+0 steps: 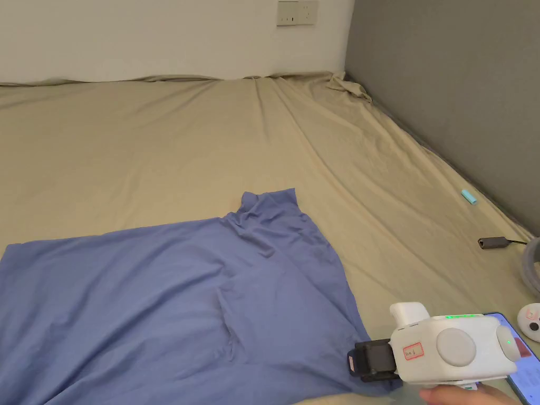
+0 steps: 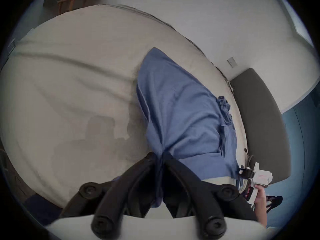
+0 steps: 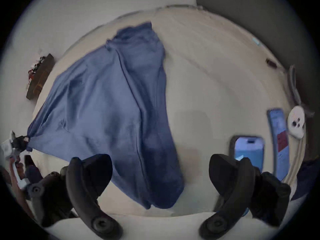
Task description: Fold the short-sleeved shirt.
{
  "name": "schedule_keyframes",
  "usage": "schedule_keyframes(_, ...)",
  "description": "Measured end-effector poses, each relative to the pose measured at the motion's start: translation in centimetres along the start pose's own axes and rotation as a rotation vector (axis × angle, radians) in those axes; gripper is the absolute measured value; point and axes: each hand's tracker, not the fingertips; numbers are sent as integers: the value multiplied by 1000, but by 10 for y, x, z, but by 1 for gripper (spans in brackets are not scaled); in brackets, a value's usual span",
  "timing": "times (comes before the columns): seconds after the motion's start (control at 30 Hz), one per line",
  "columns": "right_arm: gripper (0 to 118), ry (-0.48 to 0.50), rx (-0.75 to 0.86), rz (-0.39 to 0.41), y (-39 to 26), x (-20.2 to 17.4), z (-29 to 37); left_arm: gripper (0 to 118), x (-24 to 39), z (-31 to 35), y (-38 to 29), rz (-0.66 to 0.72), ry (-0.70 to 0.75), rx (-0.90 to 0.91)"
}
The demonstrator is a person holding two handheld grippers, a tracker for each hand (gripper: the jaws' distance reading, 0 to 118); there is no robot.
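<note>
Left gripper view: left gripper (image 2: 160,159) pinches shirt (image 2: 181,108); right gripper (image 3: 159,165) gapes wide, empty.

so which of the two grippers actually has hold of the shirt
The left gripper: its jaws are shut on a bunched corner of the blue shirt. The right gripper has its jaws wide apart, gripping nothing.

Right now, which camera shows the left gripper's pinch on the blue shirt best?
The left gripper view: the left gripper is shut on the blue shirt, close up. The right gripper view shows it far off, small. The head view shows just the shirt.
</note>
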Motion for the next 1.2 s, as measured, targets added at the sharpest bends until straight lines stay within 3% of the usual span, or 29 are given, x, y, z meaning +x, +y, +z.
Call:
schedule_keyframes(0.07, 65, 64, -24, -83, -3, 1, -1, 4, -8, -1, 3, 12, 3, -2)
schedule_keyframes(0.1, 48, 67, 23, -117, -4, 0, 1, 4, -12, 0, -4, 46, -12, -9)
schedule_keyframes(0.13, 26, 24, 39, -106, -6, -3, 3, 4, -18, -2, -7, 76, -28, -10)
schedule_keyframes(0.17, 9, 43, 34, -88, -7, -4, 4, 4, -23, -4, -7, 91, -34, -10)
schedule_keyframes(0.23, 9, 252, 73, -223, -14, 10, 3, 4, -33, -3, -4, 111, -23, -14)
schedule_keyframes(0.33, 9, 315, 209, -322, -18, 17, 19, 4, -44, -2, -1, 174, -59, 0)
schedule_keyframes(0.37, 9, 384, 241, -379, -16, 20, 25, 4, -11, -11, -22, 206, -102, 6)
schedule_keyframes(0.43, 9, 510, 287, -475, -6, 23, 31, 4, -4, -21, -19, 270, -201, -1)
schedule_keyframes(0.53, 9, 545, 335, -499, 25, 4, 39, 4, 1, -34, 9, 321, -270, 22)
schedule_keyframes(0.73, 9, 487, 352, -532, 110, -14, 10, 4, 33, -67, 51, 482, -280, 110)
schedule_keyframes(0.83, 9, 338, 346, -476, 147, -27, -15, 4, 44, -86, 75, 516, -244, 119)
schedule_keyframes(1.0, 9, 244, 351, -467, 177, -28, -60, 4, 54, -125, 105, 548, -180, 119)
schedule_keyframes(1.17, 9, 72, 355, -296, 176, -42, -90, 5, 42, -152, 119, 488, 10, 74)
schedule_keyframes(1.2, 13, 40, 327, -255, 176, -44, -97, 15, 40, -158, 118, 477, 36, 64)
